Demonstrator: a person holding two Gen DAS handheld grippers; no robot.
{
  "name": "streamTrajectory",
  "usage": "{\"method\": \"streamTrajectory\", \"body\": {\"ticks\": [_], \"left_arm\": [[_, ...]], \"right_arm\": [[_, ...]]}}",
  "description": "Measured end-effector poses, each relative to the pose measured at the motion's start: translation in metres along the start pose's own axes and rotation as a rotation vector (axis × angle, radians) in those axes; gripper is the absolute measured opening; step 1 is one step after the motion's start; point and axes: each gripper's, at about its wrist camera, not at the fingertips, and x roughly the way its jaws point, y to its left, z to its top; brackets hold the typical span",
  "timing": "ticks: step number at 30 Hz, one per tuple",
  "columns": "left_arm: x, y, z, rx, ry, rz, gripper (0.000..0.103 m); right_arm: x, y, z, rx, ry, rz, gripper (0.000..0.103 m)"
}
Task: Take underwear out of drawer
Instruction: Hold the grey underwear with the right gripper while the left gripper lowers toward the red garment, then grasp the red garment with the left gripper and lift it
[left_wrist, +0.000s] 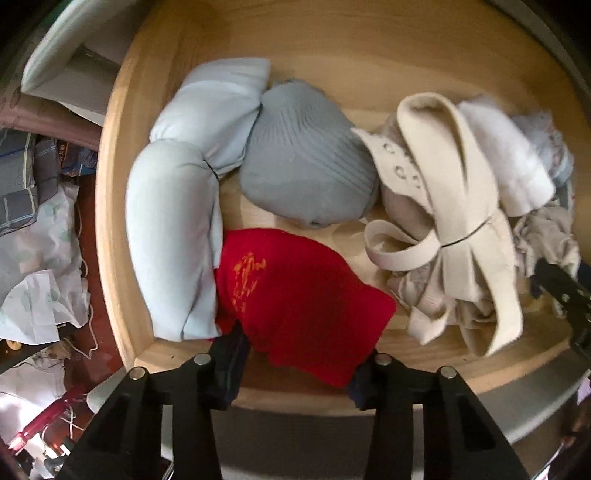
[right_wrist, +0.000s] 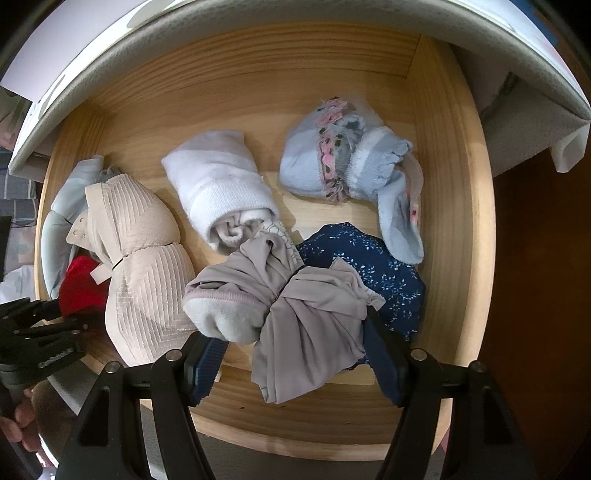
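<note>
My left gripper (left_wrist: 295, 358) straddles the red underwear (left_wrist: 295, 295), fingers apart; my right gripper (right_wrist: 295, 354) straddles grey underwear (right_wrist: 295, 314), likewise apart.

Crumpled white paper (left_wrist: 40, 295), plaid fabric (left_wrist: 18, 184), white cord on dark red floor (left_wrist: 86, 236)

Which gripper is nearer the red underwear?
Left. The left gripper straddles the red underwear, open fingers at either side of its near edge. The right gripper sits further right in the drawer, around the grey bundle.
</note>
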Motion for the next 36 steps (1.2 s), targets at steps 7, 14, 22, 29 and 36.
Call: {"method": "streamTrajectory", "body": {"ticks": [7, 14, 22, 29, 36], "left_arm": [[-0.038, 0.003, -0.010, -0.014, -0.050, -0.089, 0.040], [-0.075, 0.009, -0.025, -0.014, -0.092, -0.125, 0.040], [-0.105, 0.009, -0.041, -0.006, -0.153, -0.163, 0.040], [-0.130, 0.034, -0.052, 0.004, -0.240, -0.191, 0.040], [-0.175, 0.054, -0.058, 0.005, -0.353, -0.235, 0.040]], "right_arm": [[0.000, -0.002, -0.001, 0.007, -0.008, 0.010, 0.066], [-0.004, -0.002, -0.005, 0.006, -0.022, 0.007, 0.065], [-0.005, 0.005, -0.020, -0.016, -0.011, -0.014, 0.063], [-0.003, 0.012, -0.025, -0.039, -0.025, -0.037, 0.063], [0.000, 0.027, -0.026, -0.077, -0.031, -0.083, 0.063]]}}
